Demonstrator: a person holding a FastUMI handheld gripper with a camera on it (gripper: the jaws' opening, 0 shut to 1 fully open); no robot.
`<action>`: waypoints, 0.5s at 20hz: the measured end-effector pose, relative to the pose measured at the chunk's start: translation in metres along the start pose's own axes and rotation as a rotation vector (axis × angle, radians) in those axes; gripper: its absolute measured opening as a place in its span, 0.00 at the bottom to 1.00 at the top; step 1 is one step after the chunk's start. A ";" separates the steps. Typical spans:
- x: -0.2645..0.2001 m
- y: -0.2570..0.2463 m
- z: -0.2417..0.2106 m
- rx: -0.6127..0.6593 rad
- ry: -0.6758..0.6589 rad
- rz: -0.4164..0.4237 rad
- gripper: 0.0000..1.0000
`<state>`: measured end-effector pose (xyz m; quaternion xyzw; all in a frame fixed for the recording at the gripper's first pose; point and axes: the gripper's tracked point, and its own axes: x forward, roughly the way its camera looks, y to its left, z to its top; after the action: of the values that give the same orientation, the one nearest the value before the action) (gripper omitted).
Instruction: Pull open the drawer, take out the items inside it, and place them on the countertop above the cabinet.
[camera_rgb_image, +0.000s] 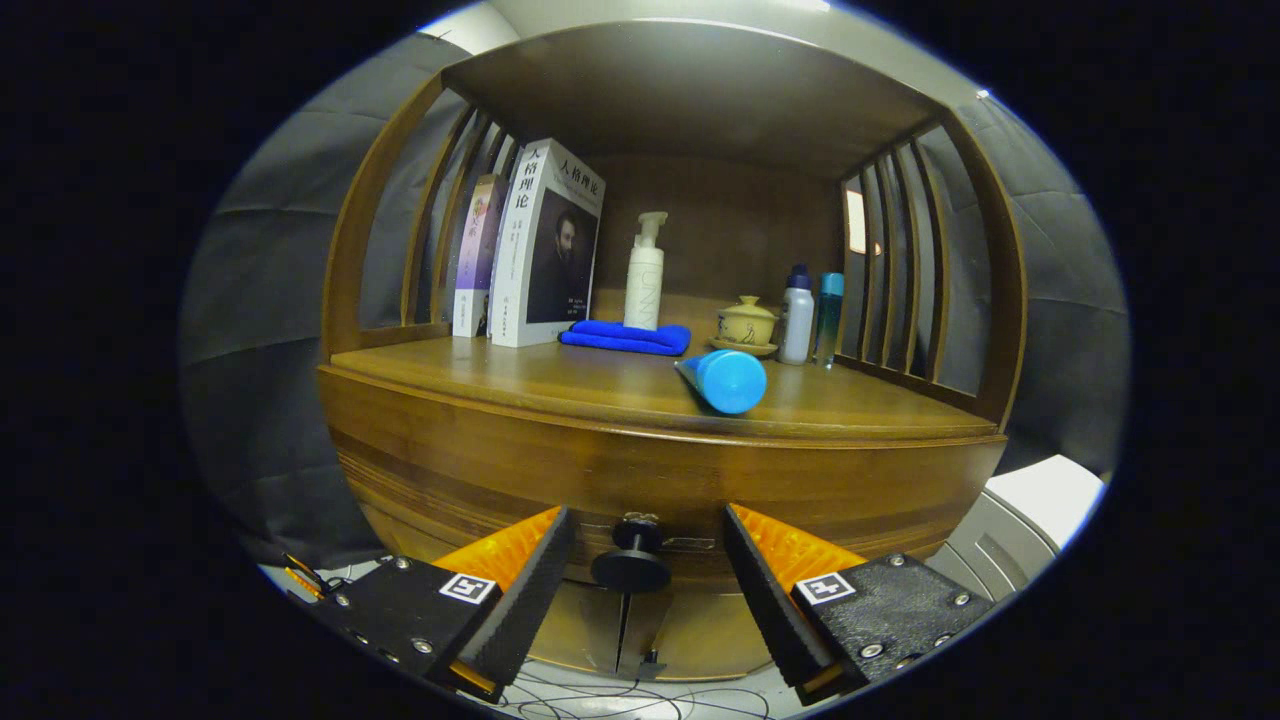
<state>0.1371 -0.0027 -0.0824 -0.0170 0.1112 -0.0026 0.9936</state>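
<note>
Gripper (648, 560) jaws wide open, flanking the drawer knob (632, 560) without contact; blue tube (727, 380) lies on worktop (560, 385).

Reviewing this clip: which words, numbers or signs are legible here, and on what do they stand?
"人格理论": on the cover and spine of the large white book.
Purple book beside it: print too blurred to read.
Pump bottle: vertical lettering, too small to read.
Gripper: square coded markers, no words; its jaws stand open either side of the drawer knob.
</note>
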 end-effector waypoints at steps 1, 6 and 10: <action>-0.009 -0.002 0.006 0.001 -0.016 -0.008 0.93; -0.062 -0.015 0.040 0.035 -0.096 -0.043 0.94; -0.106 -0.030 0.068 0.059 -0.170 -0.071 0.94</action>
<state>0.0487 -0.0298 0.0080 0.0083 0.0257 -0.0397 0.9988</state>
